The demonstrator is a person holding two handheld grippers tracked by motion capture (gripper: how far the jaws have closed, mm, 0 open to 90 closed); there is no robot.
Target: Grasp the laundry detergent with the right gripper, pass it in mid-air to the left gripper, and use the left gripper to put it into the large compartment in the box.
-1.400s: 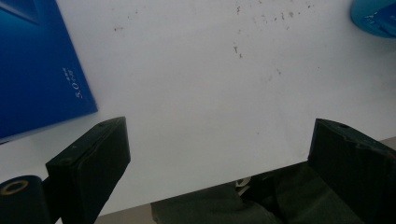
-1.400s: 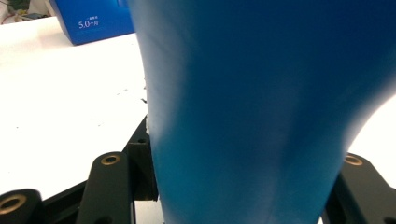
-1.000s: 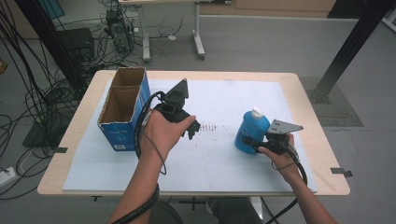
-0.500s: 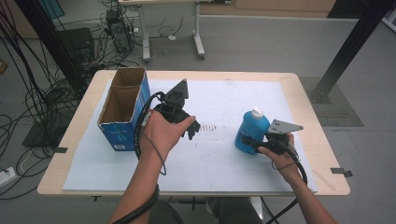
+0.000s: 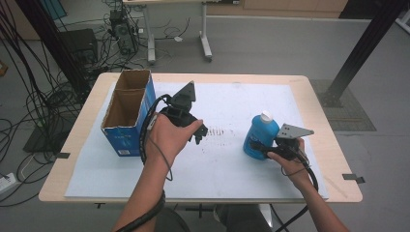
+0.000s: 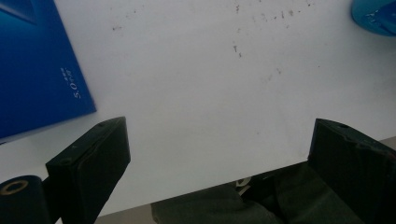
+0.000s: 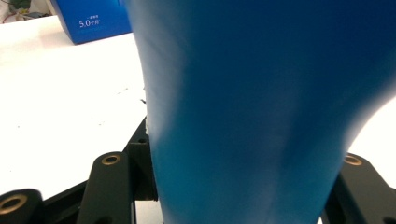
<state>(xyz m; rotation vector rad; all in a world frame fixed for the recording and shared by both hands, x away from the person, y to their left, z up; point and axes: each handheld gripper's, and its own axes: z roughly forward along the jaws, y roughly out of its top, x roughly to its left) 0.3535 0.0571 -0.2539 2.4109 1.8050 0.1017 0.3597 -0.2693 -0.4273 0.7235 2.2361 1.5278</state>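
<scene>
A blue bottle (image 5: 261, 131) with a white cap stands upright on the white mat (image 5: 227, 99), right of centre. My right gripper (image 5: 257, 147) is shut on its lower body from the near side; in the right gripper view the bottle (image 7: 261, 84) sits between both black jaws. My left gripper (image 5: 199, 132) hovers over the middle of the mat, right of an open-topped blue cardboard box (image 5: 126, 112). Its jaws stand wide apart in the left gripper view, where the left gripper (image 6: 219, 154) holds nothing. The box's side (image 6: 37, 70) is at the left there, the bottle (image 6: 376, 16) at the top right.
The mat covers most of a wooden table (image 5: 319, 121). The box (image 7: 93, 18) shows far off in the right gripper view. Cables and equipment (image 5: 43, 96) lie on the floor to the left. Another table's legs (image 5: 205, 38) stand beyond, and a black post (image 5: 358, 53) stands at the right.
</scene>
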